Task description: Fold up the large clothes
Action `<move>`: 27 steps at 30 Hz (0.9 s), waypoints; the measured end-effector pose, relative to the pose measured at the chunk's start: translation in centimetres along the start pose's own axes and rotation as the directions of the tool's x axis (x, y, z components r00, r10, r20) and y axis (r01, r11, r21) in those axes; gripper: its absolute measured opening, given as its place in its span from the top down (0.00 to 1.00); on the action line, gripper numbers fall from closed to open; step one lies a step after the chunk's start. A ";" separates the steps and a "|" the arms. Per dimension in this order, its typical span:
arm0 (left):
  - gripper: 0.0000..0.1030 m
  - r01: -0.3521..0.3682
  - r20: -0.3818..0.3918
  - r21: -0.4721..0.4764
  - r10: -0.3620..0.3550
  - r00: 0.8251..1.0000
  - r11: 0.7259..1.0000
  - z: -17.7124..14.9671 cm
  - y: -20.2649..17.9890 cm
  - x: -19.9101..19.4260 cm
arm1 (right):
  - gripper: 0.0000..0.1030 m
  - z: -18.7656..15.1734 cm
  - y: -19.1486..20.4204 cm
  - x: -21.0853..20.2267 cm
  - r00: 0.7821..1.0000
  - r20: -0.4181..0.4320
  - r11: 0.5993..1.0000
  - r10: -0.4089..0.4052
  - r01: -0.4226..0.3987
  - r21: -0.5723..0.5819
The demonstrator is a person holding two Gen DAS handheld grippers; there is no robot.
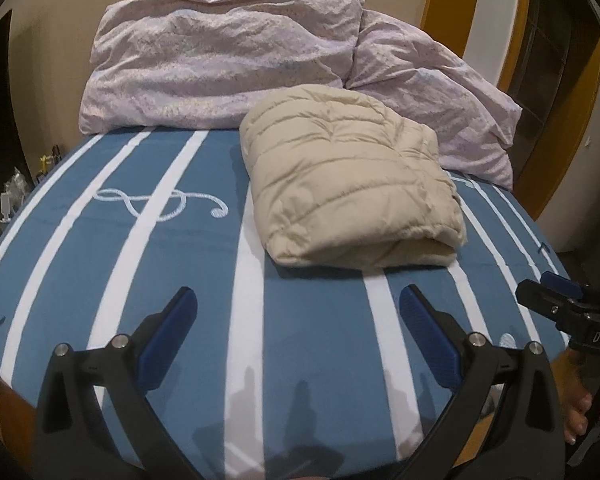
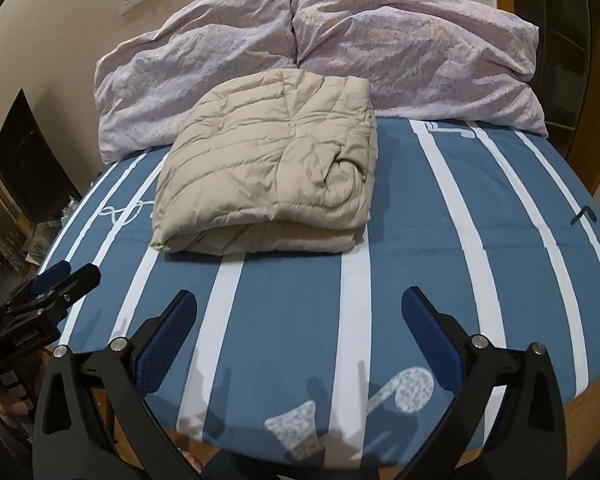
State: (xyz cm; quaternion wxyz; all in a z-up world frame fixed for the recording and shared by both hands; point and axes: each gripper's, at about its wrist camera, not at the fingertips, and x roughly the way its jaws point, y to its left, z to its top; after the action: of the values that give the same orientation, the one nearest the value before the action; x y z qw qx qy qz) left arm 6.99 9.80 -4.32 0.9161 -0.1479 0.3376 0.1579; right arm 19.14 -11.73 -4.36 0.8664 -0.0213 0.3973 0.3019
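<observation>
A blue striped bed (image 2: 420, 272) is seen, with lilac pillows (image 2: 380, 52) at the back. The tan puffy jacket (image 2: 268, 172) is laid folded in the middle. Both the left hand-held gripper (image 1: 298, 320) and the right hand-held gripper (image 2: 300, 320) are held wide, with nothing in them. The folding looks done; maybe only tidying is needed.

Both wrist cameras look from the bed's (image 1: 300, 360) foot toward the pillows (image 2: 300, 40), seemingly side by side, sharing the folded jacket (image 2: 268, 168).
</observation>
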 end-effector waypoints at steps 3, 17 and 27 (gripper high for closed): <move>0.02 0.004 0.000 0.002 -0.004 1.000 1.000 -0.5 -0.3 -0.6 | 0.01 -0.5 0.3 -0.7 1.000 -0.002 1.000 0.005 -0.005 -0.001; 0.02 0.015 0.006 0.014 -0.015 1.000 1.000 -1.9 -1.4 -3.1 | 0.01 -1.9 1.6 -2.8 0.999 0.009 0.999 0.033 -0.033 -0.031; 0.02 0.021 0.014 0.026 -0.021 1.000 0.999 -2.0 -2.3 -3.7 | 0.01 -2.0 1.5 -3.3 0.999 0.013 0.999 0.049 -0.049 -0.022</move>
State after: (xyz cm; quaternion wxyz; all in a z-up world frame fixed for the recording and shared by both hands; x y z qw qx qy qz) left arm 4.11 6.29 -2.93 0.9218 -0.1385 0.3317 0.1450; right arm 15.30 -12.71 -3.06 0.8610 -0.0188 0.3887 0.3275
